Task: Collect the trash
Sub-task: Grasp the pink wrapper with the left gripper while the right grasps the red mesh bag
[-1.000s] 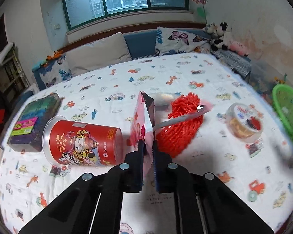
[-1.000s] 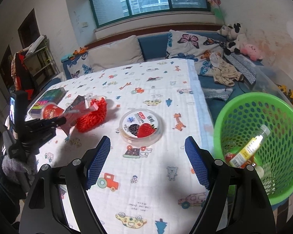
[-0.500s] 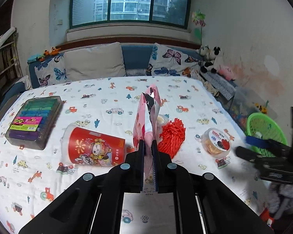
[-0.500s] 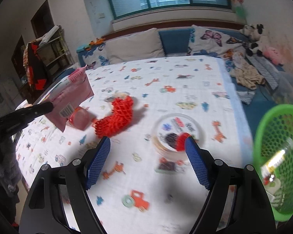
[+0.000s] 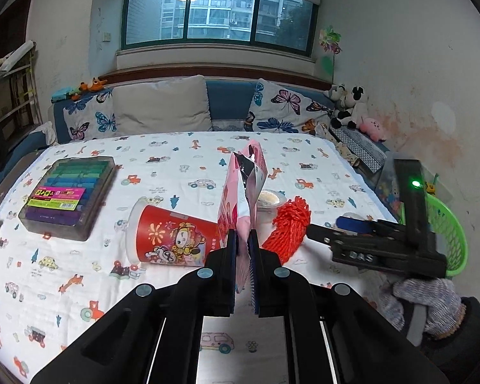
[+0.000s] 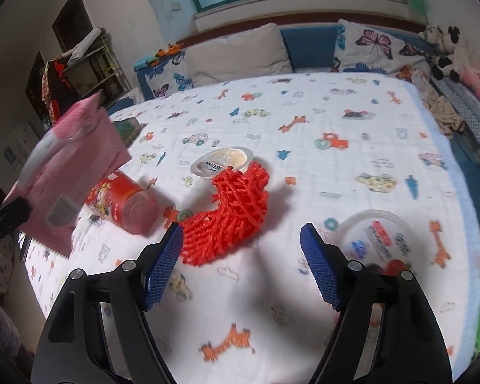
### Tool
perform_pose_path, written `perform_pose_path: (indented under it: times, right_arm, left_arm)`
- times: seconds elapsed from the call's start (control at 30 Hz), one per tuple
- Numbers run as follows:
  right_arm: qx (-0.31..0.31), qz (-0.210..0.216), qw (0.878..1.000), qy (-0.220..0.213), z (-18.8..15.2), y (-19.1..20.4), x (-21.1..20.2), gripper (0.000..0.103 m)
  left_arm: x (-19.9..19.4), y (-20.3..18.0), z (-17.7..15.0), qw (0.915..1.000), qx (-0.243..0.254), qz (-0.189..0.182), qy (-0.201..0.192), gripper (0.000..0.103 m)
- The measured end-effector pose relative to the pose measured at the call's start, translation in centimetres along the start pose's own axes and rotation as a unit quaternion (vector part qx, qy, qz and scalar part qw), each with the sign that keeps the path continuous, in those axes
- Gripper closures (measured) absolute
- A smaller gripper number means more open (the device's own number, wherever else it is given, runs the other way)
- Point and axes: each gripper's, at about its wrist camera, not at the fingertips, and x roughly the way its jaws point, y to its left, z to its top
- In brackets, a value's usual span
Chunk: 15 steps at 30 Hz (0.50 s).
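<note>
My left gripper (image 5: 243, 236) is shut on the lower edge of a pink snack bag (image 5: 243, 185), which it holds upright above the bed; in the right wrist view the pink bag (image 6: 76, 166) hangs at the left. My right gripper (image 6: 241, 240) hovers low over the sheet, its jaws closing with nothing pressed between the pads. A red foam net (image 6: 236, 204) lies just ahead of its fingertips, near the left pad. From the left wrist view, the right gripper (image 5: 323, 228) reaches in beside the red net (image 5: 288, 227).
A red can (image 5: 172, 240) lies on its side by the net, with a small lidded cup (image 6: 224, 163) behind. A round clear tub (image 6: 377, 236) sits right of my right gripper. The green basket (image 5: 448, 224) stands off the bed's right edge. A box of coloured items (image 5: 70, 195) lies far left.
The left gripper has risen with the pink bag. The right gripper has swung left from the basket and the tub to the red net, and its jaws have narrowed slightly.
</note>
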Motion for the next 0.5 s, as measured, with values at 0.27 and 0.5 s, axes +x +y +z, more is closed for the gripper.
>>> perform_pose_path:
  times: [0.27, 0.5]
  right_arm:
    - [0.027, 0.001, 0.999, 0.025, 0.8, -0.4, 3.7, 0.039]
    - [0.034, 0.004, 0.999, 0.03, 0.6, -0.6, 4.7, 0.058]
  left_arm:
    - [0.6, 0.2, -0.6, 0.9999, -0.001, -0.003, 0.01, 0.096]
    - [1.1, 0.3, -0.7, 0.9999, -0.003, -0.005, 0.015, 0.096]
